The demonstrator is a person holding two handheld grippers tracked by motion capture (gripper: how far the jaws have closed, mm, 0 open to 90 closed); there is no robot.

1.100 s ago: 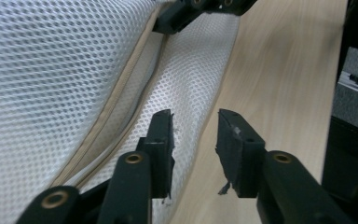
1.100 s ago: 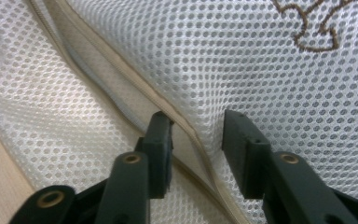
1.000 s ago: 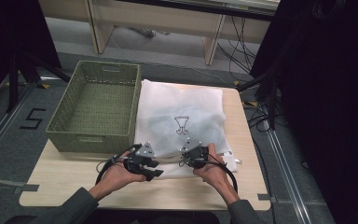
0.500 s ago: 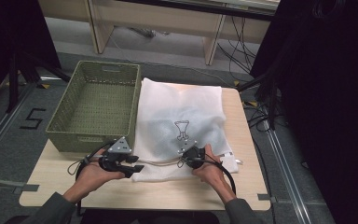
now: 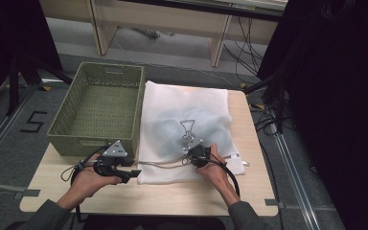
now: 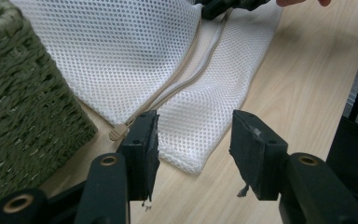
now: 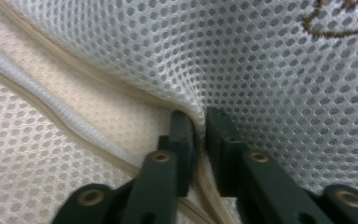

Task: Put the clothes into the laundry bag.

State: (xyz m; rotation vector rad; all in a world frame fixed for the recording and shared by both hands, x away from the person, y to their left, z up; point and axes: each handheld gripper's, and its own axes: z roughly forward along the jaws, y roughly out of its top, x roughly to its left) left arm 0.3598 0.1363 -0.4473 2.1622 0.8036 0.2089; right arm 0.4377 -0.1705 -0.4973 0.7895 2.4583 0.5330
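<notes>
A white mesh bag (image 5: 187,105) lies flat on the wooden table (image 5: 191,194). Its beige zipper (image 5: 163,165) runs along the front edge. My right gripper (image 5: 191,155) is shut on a fold of the mesh (image 7: 270,70) right beside the zipper tape (image 7: 98,107), with the jaws pressed together (image 7: 200,121). My left gripper (image 5: 133,173) is at the bag's front left corner, jaws wide open (image 6: 193,135) and nothing held. The zipper pull (image 6: 116,134) lies just beyond its left jaw, and the zipper (image 6: 186,79) runs away from it toward the other hand.
A green woven basket (image 5: 76,146) stands on the table's left half, close against the bag and my left gripper (image 6: 18,107). A brown emblem (image 5: 188,127) marks the bag's middle. Bare wood shows along the front and right edges. Cables and dark stands surround the table.
My left gripper has moved left along the bag's front edge, away from the right gripper, to the corner by the basket. The right gripper has held its place.
</notes>
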